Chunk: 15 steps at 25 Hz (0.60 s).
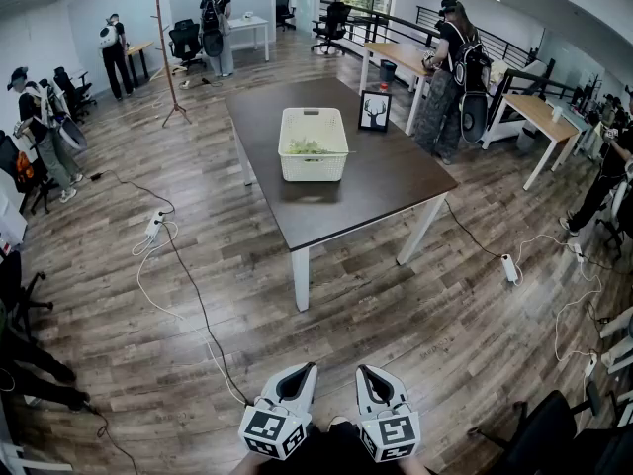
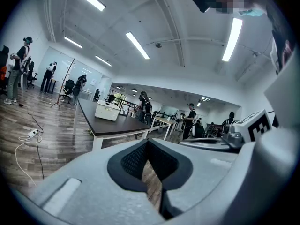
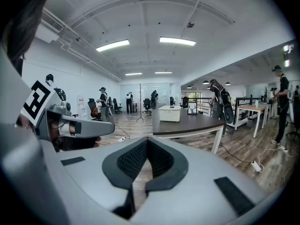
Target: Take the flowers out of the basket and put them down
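White basket (image 1: 313,143) sits mid on the dark table (image 1: 376,181), far from both grippers. Green inside it looks like the flowers (image 1: 307,147), too small to be sure. Left gripper (image 1: 308,367) and right gripper (image 1: 363,369) are near, side by side, jaws together, nothing between.

**Two pale grey grippers with black lining**

The left gripper (image 1: 306,369) and right gripper (image 1: 365,370) have smooth, pale grey shells that taper to a narrow tip. Black ribbed pads (image 3: 132,161) line the inside of the jaws. Each gripper carries a white cube (image 1: 272,431) printed with black square markers. The person wears dark clothing (image 1: 331,455).
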Motion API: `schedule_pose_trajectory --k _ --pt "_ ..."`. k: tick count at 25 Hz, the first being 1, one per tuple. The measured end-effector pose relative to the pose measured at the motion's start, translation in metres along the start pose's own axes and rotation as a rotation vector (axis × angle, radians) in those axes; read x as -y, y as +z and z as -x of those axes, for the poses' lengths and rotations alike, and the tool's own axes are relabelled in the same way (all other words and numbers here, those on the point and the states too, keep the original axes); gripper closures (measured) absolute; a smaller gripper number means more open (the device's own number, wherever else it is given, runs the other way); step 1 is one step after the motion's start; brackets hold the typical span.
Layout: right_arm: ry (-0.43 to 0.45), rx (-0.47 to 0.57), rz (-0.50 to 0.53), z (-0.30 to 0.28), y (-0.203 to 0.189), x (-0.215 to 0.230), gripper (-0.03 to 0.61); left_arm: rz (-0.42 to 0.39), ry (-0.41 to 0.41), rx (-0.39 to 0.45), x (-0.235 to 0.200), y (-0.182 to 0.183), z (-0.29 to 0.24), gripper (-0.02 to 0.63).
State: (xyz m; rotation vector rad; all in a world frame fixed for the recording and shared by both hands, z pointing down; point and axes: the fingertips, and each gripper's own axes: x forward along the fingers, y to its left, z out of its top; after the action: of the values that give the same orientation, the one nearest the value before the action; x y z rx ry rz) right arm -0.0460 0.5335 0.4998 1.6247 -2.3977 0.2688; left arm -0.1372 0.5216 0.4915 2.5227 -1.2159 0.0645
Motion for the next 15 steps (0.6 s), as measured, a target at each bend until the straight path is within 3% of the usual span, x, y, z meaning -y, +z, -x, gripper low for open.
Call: schedule_pose_trajectory --k 8,15 --pt "-0.015 0.030 -0.015 -0.012 0.012 -0.001 0.574 -0.021 -0.008 0.018 -0.012 0.012 -0.002 0.604" --pt "-0.026 0.045 -0.031 -0.033 0.014 -0.015 0.574 0.000 -0.003 0.026 -0.047 0.017 0.002 0.604"
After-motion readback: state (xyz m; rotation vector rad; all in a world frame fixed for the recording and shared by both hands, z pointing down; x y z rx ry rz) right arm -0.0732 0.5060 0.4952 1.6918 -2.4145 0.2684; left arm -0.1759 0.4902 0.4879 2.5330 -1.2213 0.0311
